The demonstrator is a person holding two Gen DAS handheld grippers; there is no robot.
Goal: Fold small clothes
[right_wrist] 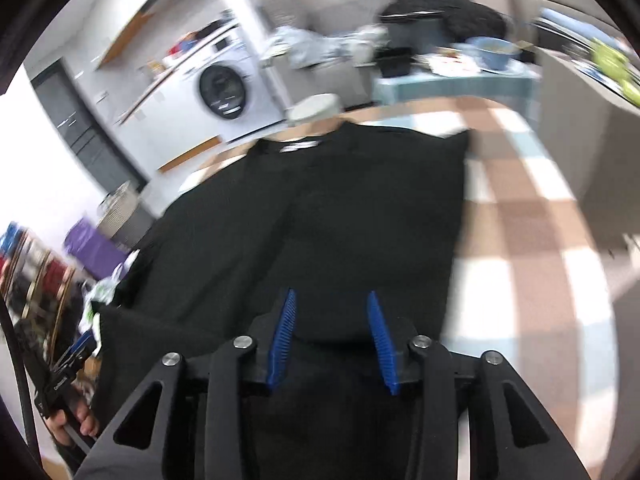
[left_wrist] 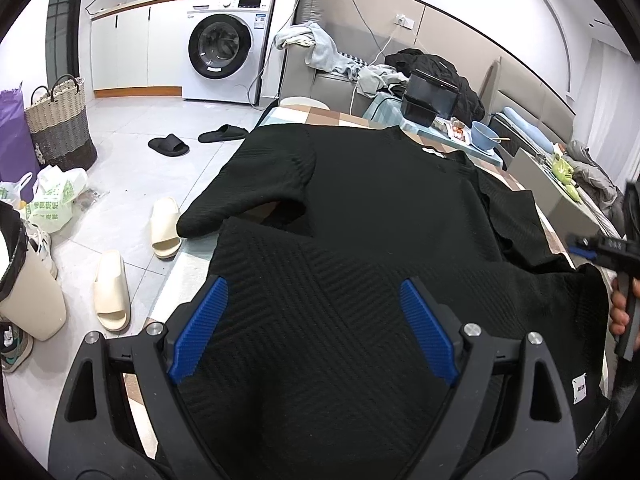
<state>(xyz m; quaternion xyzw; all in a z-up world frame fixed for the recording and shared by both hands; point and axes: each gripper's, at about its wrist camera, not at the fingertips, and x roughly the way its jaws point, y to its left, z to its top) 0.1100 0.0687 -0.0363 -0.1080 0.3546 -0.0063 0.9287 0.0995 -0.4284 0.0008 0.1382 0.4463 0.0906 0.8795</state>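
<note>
Left hand-held gripper (left_wrist: 314, 292) hovers spread over the black shirt (left_wrist: 380, 200).

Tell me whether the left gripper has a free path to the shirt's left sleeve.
Probably yes: the left gripper hovers open over the black shirt, and the sleeve lies uncovered ahead to its left, nothing between.

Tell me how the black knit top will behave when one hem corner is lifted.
The black knit top probably flops: its sleeve already droops over the table edge. Its ribbed texture suggests decent grip. Likely heavier than thin cotton.
</note>
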